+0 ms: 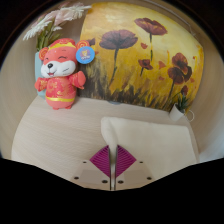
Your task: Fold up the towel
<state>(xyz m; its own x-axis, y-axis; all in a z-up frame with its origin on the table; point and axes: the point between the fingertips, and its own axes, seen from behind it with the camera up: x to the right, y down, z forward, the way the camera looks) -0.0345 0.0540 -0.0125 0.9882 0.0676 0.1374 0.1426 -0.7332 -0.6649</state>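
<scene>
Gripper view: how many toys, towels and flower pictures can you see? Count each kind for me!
Stuffed toys: 1, the red and orange plush animal standing on the table.
Towels: 1, the cream towel just ahead of the fingers, whose pink pads nearly meet on its near edge.
Flower pictures: 1, the poppy painting behind.
Total: 3

Rides on the gripper (112, 160), low and close over the table (40, 140). Looks ahead past the towel (140, 135) to the toy (62, 72) and flower painting (145, 50).
</scene>
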